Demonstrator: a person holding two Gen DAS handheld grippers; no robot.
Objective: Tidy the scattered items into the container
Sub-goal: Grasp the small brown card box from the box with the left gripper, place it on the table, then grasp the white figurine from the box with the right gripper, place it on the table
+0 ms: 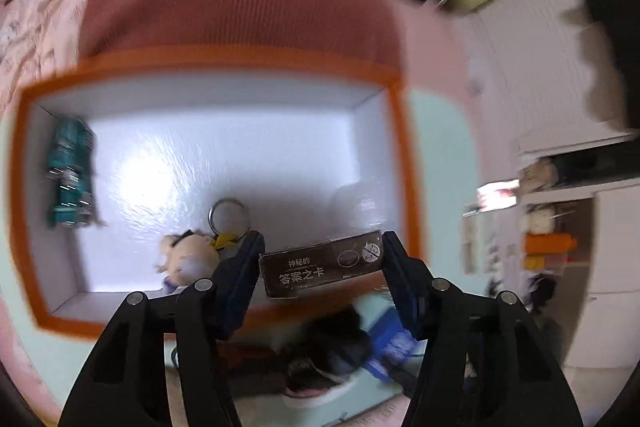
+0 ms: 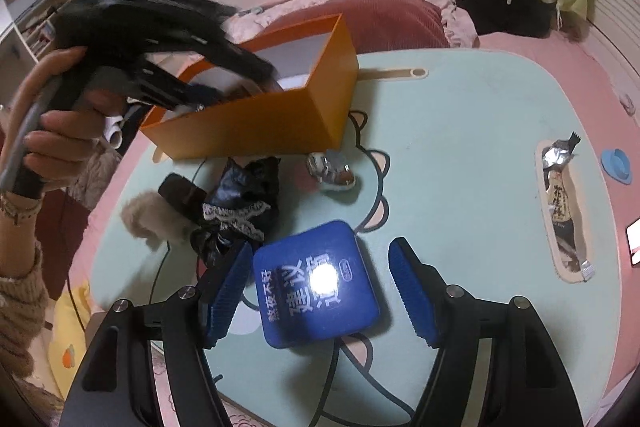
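While over box (image 1: 208, 66) — cards (image 1: 320, 269) in left tool (image 1: 323, 239)

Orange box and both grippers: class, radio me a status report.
Left gripper shut on brown card box over orange box. Right gripper open around blue case. Nothing blocking.

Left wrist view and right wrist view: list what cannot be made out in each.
- Left wrist view: print on the teal packet in the orange box, smeared by motion blur.
- Left wrist view: the dark card box between the left gripper fingers; contact at the left finger is unclear.
- Right wrist view: the orange box's contents, hidden by its near wall and the left gripper.
- Right wrist view: part of the blue case lettering, washed out by glare.
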